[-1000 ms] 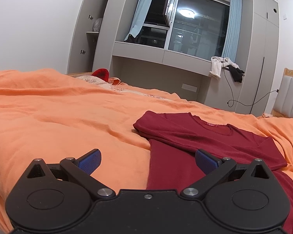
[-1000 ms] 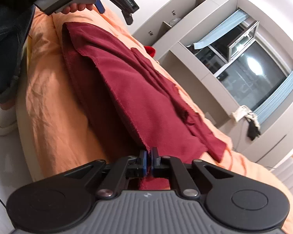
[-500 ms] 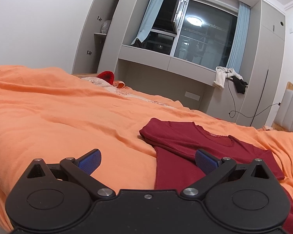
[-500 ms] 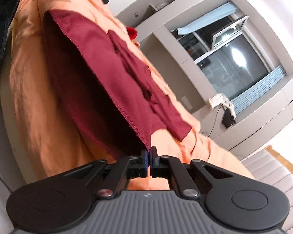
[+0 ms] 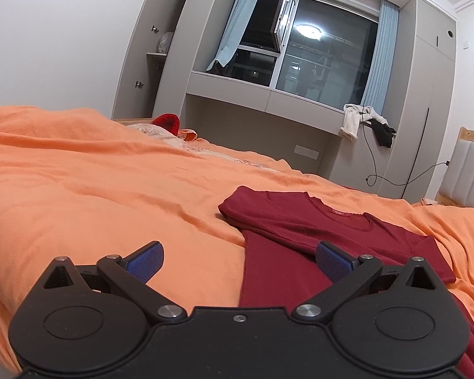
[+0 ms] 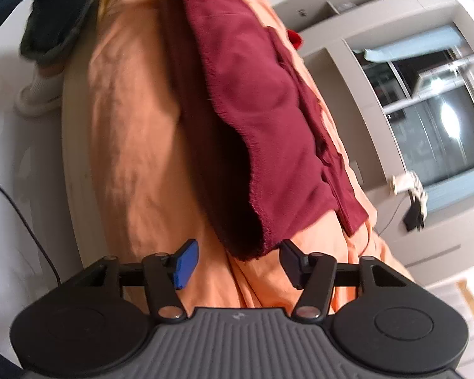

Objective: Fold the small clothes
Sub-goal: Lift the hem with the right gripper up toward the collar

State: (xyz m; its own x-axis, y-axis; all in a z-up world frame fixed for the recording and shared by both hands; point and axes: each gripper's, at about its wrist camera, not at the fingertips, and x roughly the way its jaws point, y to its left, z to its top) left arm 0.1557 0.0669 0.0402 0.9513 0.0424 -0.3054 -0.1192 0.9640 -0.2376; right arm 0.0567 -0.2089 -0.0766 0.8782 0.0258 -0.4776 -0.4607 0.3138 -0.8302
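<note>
1. dark red knit: the shirt (image 5: pixel 316 230) lies flat on the orange bedspread (image 5: pixel 94 195), already folded in along one side, neckline toward the window (image 5: pixel 316 53) and hem toward the near bed edge. the shirt is the landmark for everything below.

2. left of the shirt: the left gripper (image 5: pixel 238 257) hovers low over the bed with its jaws spread wide and nothing between them. its left pad sits over bare bedspread, its right pad (image 5: pixel 331 257) over the shirt's near left part. the shirt runs ahead and to the right of it.

3. the shirt's long axis runs away from both tongs, from the hem up to the collar (image 5: pixel 347 214).

4. right of the shirt: the right gripper (image 6: pixel 237 263) is at the hem corner (image 6: pixel 262 243). its jaws are opening; the corner hangs between the blue pads (image 6: pixel 185 263), apparently touching neither, though the blur makes that uncertain. so the cloth looks freed, not pinched.

5. judgement: the right hand is nearer the hem, the left nearer the shirt's left edge. the coming fold likely turns on both tongs taking the hem and carrying it along the long axis toward the collar.
</note>
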